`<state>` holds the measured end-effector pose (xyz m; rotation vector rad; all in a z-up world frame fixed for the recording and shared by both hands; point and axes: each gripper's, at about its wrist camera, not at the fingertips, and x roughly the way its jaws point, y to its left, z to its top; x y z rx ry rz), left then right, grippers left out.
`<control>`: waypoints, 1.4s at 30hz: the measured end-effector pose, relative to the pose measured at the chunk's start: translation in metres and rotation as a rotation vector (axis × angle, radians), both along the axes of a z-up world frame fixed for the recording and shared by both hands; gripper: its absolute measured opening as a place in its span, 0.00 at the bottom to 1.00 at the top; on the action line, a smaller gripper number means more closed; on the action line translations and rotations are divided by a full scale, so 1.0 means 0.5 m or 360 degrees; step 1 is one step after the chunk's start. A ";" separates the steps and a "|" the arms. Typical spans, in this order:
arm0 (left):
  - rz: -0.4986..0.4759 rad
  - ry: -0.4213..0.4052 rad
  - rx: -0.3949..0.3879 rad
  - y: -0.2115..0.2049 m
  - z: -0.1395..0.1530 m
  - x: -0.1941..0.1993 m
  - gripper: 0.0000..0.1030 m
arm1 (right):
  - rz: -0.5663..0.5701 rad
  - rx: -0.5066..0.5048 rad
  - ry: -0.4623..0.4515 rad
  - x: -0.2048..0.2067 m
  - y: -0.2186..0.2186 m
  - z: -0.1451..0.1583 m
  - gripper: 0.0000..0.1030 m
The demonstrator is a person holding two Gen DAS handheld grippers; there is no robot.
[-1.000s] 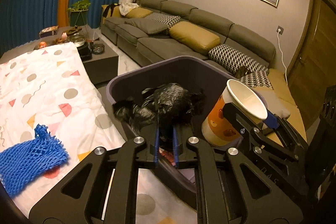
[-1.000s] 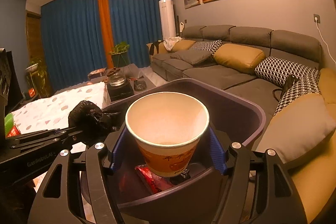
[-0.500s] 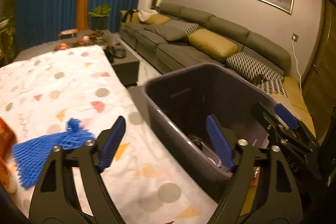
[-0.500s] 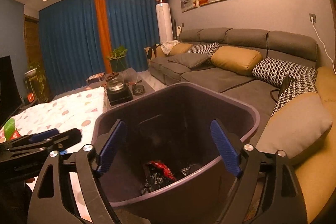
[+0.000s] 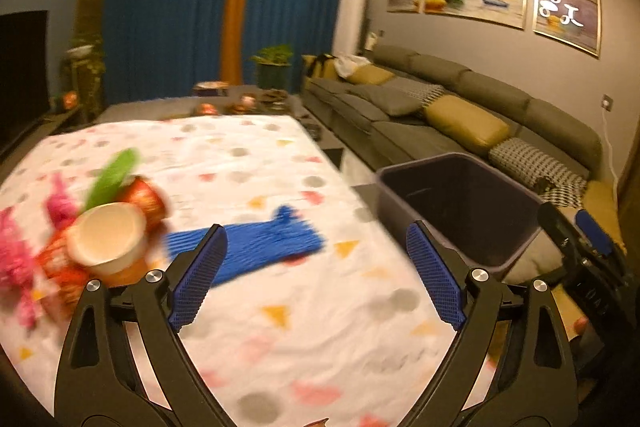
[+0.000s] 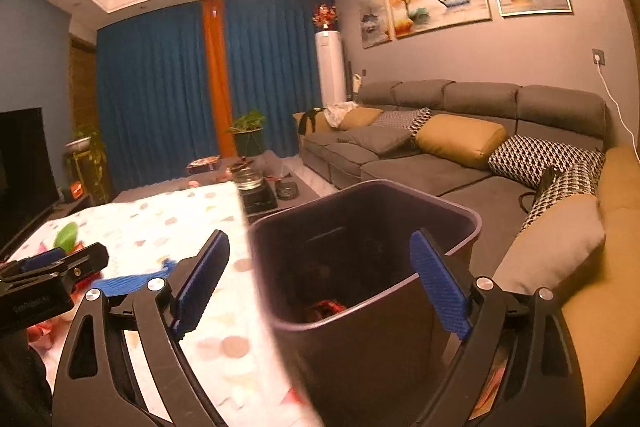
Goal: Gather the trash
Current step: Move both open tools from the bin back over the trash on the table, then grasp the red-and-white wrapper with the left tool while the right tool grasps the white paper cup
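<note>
Left wrist view: a blue mesh sleeve [image 5: 256, 247] lies mid-frame on the patterned tabletop [image 5: 320, 327], with a paper cup [image 5: 106, 241] and blurred wrappers at the left edge. The left hand-held gripper [image 5: 316, 275], jaws just opened wide, holds nothing. The dark bin [image 6: 360, 227] stands centre in the right wrist view, behind the right hand-held gripper [image 6: 320, 283], likewise just opened and empty.

Warm dim ceiling light, motion blur, fisheye-bent dark corners
</note>
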<state>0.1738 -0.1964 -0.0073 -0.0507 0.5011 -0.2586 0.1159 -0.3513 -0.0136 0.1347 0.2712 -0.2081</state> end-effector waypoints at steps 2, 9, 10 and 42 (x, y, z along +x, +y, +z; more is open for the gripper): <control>0.0065 -0.0039 0.0038 0.038 0.001 -0.031 0.87 | 0.0037 -0.0004 -0.0014 -0.012 0.025 0.005 0.86; 0.0312 -0.0142 0.0157 0.183 -0.009 -0.117 0.87 | 0.0182 -0.0010 -0.0012 -0.035 0.133 0.006 0.86; 0.0333 -0.0132 0.0140 0.203 -0.012 -0.121 0.87 | 0.0202 -0.0011 -0.0007 -0.040 0.149 0.003 0.86; 0.0304 0.0279 -0.0054 0.355 -0.118 -0.036 0.15 | 0.0595 -0.0075 0.0194 0.047 0.408 -0.053 0.86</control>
